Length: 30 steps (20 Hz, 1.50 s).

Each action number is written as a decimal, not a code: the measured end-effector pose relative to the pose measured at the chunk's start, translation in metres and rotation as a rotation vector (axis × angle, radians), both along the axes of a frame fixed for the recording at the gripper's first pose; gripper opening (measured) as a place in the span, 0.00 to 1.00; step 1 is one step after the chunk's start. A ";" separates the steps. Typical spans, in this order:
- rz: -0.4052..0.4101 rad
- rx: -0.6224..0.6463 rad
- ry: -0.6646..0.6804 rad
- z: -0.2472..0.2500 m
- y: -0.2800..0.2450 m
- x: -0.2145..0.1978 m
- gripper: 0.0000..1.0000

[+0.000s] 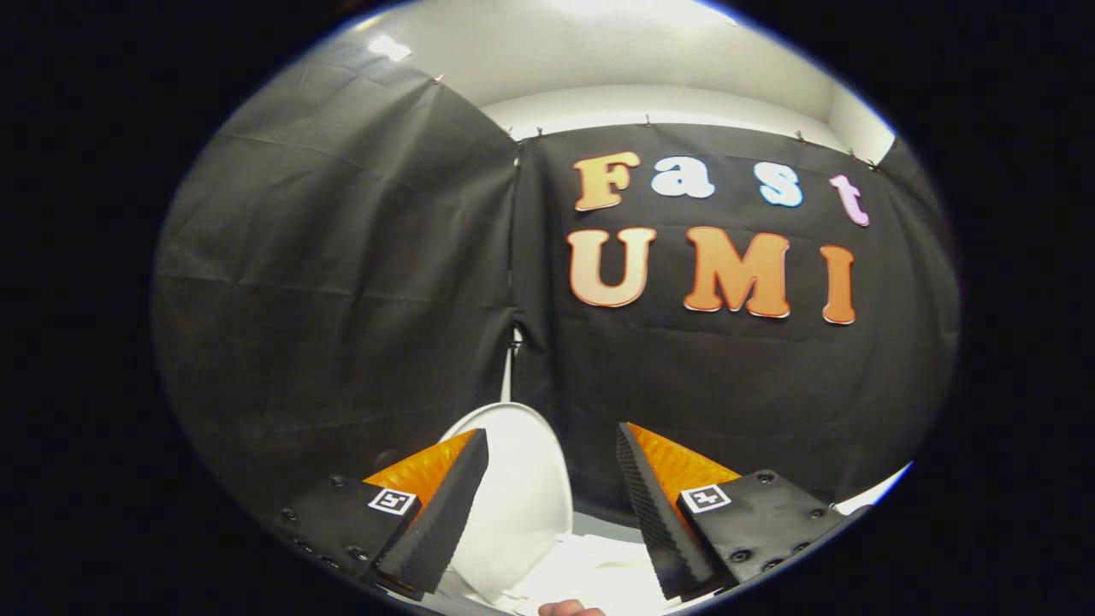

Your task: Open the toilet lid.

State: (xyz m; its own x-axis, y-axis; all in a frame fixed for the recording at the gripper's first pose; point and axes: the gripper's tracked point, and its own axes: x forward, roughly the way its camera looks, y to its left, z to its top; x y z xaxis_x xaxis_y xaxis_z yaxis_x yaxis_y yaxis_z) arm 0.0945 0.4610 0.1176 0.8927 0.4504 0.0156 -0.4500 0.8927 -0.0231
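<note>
Standing raised already, toilet lid (513,488) between released gripper (552,479) fingers, neither pad touching it. Looks like the closing step: probably just backing away without knocking the lid down.

My gripper (552,505) is spread wide, holding nothing; the white toilet lid (522,479) stands raised between my fingers, nearer the left one, against the far black cloth wall (342,299)
</note>
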 end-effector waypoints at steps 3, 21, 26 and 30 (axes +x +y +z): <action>-0.072 0.019 0.018 -0.003 -0.066 0.013 0.97; -0.432 -0.028 0.062 -0.103 -0.381 -0.006 0.97; -0.496 0.035 0.097 -0.130 -0.425 -0.018 0.97; -0.577 0.037 0.094 -0.150 -0.459 -0.031 0.97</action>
State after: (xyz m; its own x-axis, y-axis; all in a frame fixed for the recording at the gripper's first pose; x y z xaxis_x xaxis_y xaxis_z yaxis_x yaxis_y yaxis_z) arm 0.0633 0.0016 -0.0320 0.9917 -0.1082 -0.0690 0.1104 0.9935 0.0289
